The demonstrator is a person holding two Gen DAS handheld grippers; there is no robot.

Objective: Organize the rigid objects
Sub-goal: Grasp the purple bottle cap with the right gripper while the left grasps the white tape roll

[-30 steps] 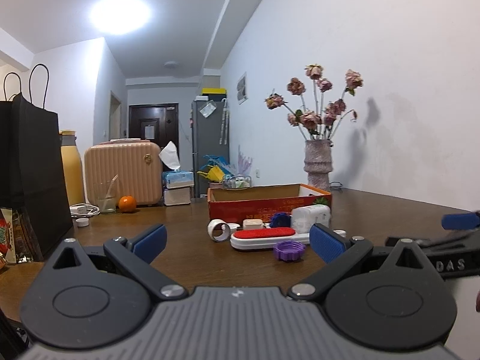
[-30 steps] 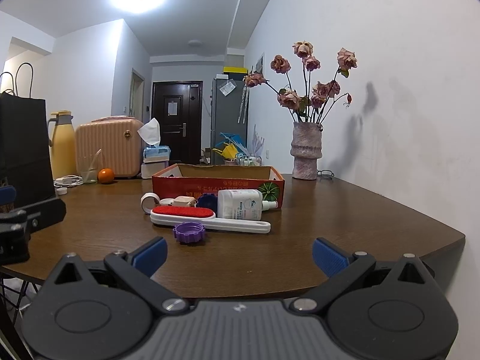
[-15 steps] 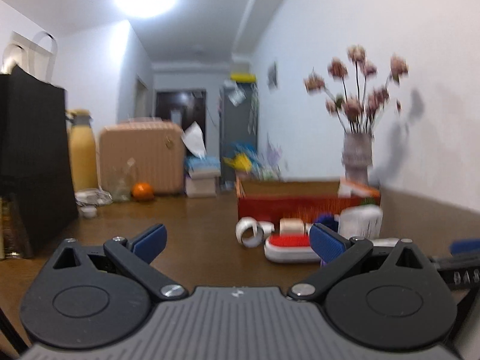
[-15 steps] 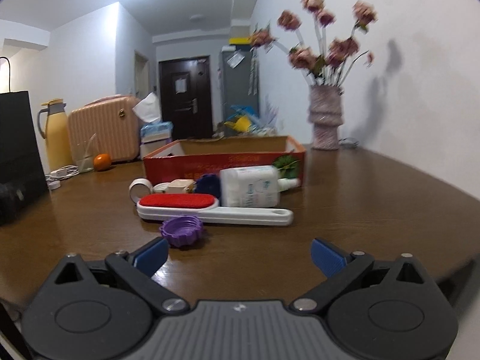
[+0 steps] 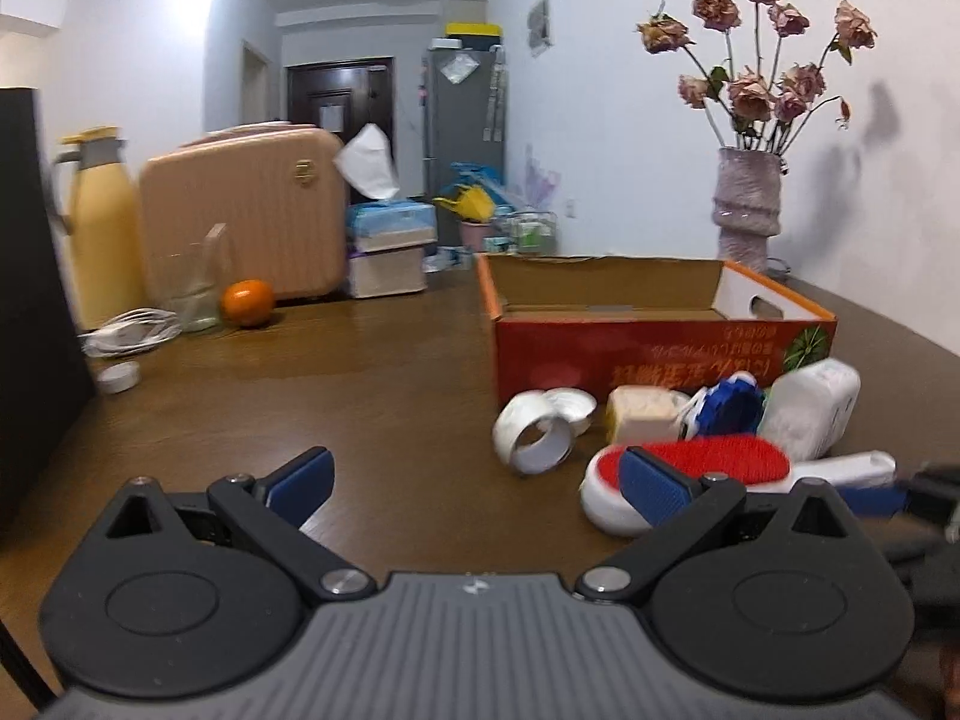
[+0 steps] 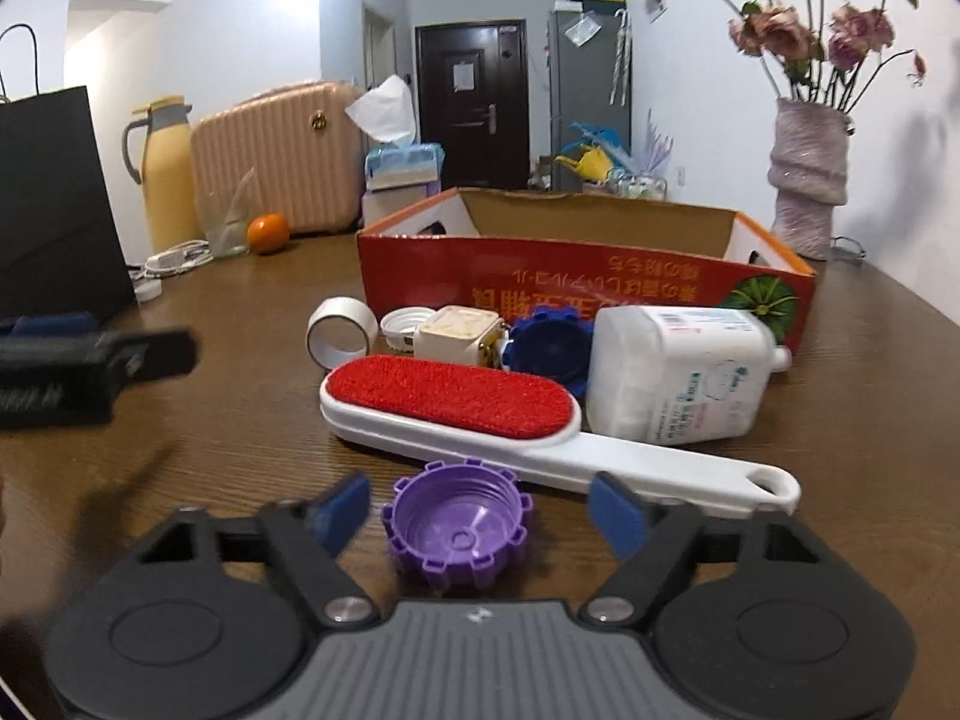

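1. Low in the middle of the right wrist view, your right gripper (image 6: 477, 510) is closing around the purple bottle cap (image 6: 459, 531); the cap is sitting between the blue pads, which are not yet pressing on it.
2. You are working the first pick, it seems: the red cardboard box (image 6: 585, 285) at mid-frame is showing no items inside from this angle.
3. Just behind the cap, the red-faced lint brush (image 6: 474, 405) is lying across the table, with the white bottle (image 6: 681, 375), blue cap (image 6: 543, 348), cream cube (image 6: 459, 333) and tape roll (image 6: 341, 333) crowding the box's front wall.
4. Your left gripper (image 5: 474, 483) is hovering with its jaws apart and nothing between them, at the bottom of its own view.
5. Next, you are probably needing a firm squeeze on the cap's ribbed rim, then a lift clear of the brush handle and over the box wall.
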